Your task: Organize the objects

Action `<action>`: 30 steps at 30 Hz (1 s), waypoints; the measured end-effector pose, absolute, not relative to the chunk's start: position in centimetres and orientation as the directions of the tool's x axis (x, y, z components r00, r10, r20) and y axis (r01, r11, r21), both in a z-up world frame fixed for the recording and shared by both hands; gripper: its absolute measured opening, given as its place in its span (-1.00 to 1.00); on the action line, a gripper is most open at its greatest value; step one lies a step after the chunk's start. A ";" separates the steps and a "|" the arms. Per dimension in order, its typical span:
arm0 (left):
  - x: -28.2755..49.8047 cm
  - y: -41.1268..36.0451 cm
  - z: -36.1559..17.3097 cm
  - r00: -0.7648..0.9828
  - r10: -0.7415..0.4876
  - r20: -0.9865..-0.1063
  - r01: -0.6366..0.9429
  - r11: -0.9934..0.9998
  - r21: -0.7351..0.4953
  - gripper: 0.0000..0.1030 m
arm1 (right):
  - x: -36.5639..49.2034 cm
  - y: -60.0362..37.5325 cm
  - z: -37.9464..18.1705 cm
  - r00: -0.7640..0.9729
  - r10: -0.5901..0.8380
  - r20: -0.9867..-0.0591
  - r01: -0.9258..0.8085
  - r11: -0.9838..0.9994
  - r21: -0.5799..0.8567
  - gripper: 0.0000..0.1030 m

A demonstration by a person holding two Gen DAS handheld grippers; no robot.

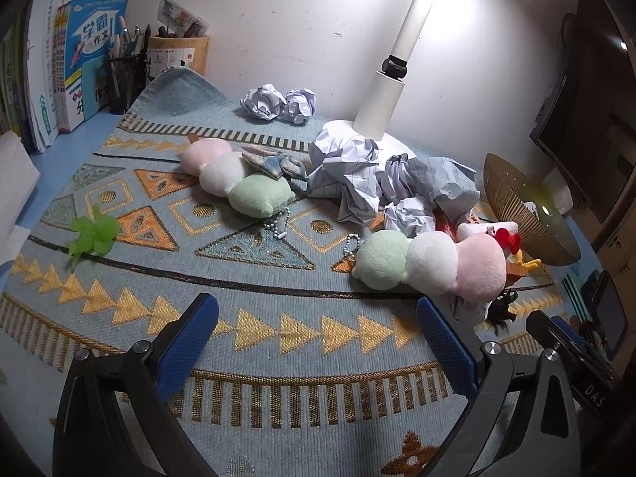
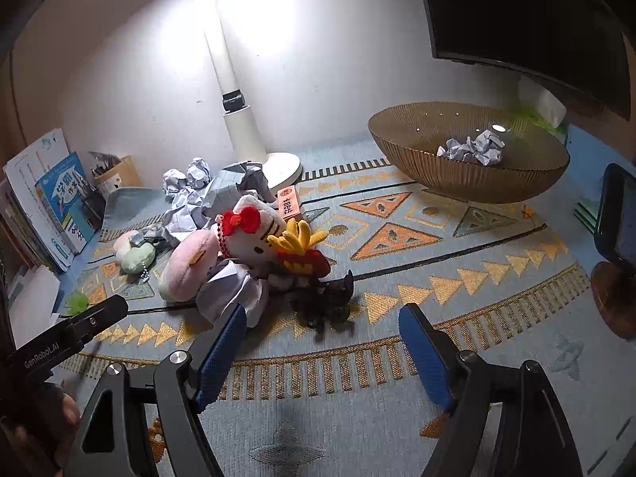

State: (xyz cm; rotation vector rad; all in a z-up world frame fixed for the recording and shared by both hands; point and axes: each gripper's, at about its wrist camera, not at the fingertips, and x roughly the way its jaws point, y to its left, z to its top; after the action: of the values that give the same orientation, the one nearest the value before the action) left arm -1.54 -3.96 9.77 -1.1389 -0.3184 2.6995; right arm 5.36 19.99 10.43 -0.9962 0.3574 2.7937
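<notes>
My left gripper [image 1: 318, 334] is open and empty above the patterned mat, short of a three-ball plush [image 1: 433, 264] in green, white and pink. A second three-ball plush [image 1: 234, 177] lies further back. Crumpled paper [image 1: 357, 175] is piled by the lamp base. My right gripper [image 2: 322, 338] is open and empty, just short of a small dark toy [image 2: 326, 298]. Beyond it lie a Hello Kitty plush [image 2: 254, 226], a fries plush [image 2: 302, 250] and the pink end of the near plush [image 2: 190, 262]. A brown ribbed bowl [image 2: 457, 167] at the back right holds crumpled paper [image 2: 475, 147].
A white lamp [image 2: 242, 127] stands at the back. Books [image 1: 79, 63] and pen holders [image 1: 127, 75] line the back left. A green toy [image 1: 93, 234] lies on the mat's left. An orange box [image 2: 288, 200] sits by the lamp base. A phone on a stand [image 2: 618, 218] is at the right.
</notes>
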 end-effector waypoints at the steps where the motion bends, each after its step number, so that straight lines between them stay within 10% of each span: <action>1: -1.6 -4.0 9.7 -0.684 0.260 -0.682 -0.092 -0.958 -0.273 0.95 | 5.4 20.0 10.4 -0.767 0.064 -0.639 -0.223 -0.960 0.171 0.54; 30: -1.6 -3.9 9.8 -0.675 0.274 -0.685 -0.103 -0.954 -0.281 0.95 | 5.6 19.6 10.7 -0.782 0.049 -0.621 -0.190 -0.968 0.163 0.57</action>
State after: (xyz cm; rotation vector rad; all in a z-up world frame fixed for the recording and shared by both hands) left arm -1.55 -3.93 9.78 -1.1483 -0.3248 2.6802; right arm 5.62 19.56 10.66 -0.9779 0.3295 2.8317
